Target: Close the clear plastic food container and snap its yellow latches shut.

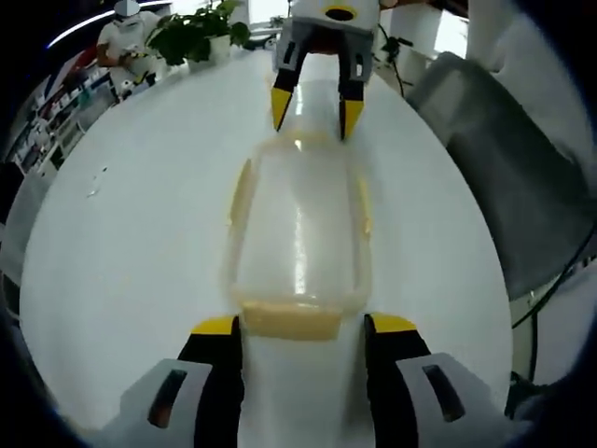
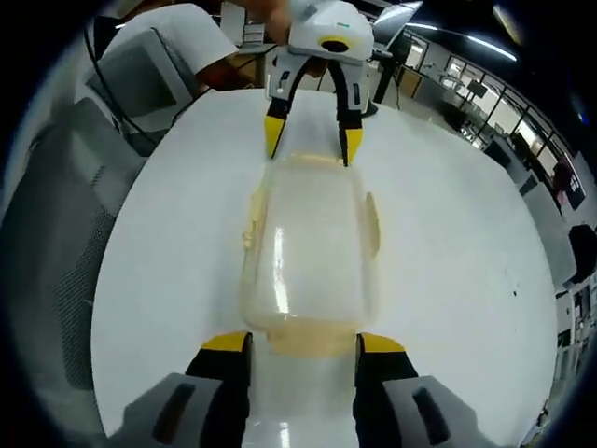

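Jaws of our left gripper [image 1: 303,327] stand spread either side of the near yellow latch [image 1: 291,319] of the clear container [image 1: 298,238], close beside its ends but gripping nothing we can confirm. That container lies lengthwise on the white bench [image 1: 140,233], lid down over it (side latches [image 1: 241,191] pale yellow). At the container's far end our right gripper [image 1: 315,110] faces us, likewise parted astride the opposite latch [image 2: 303,338]. Beyond the container stand potted plants [image 1: 198,33].

No text, label or number can be read anywhere (distant shelves too blurred).
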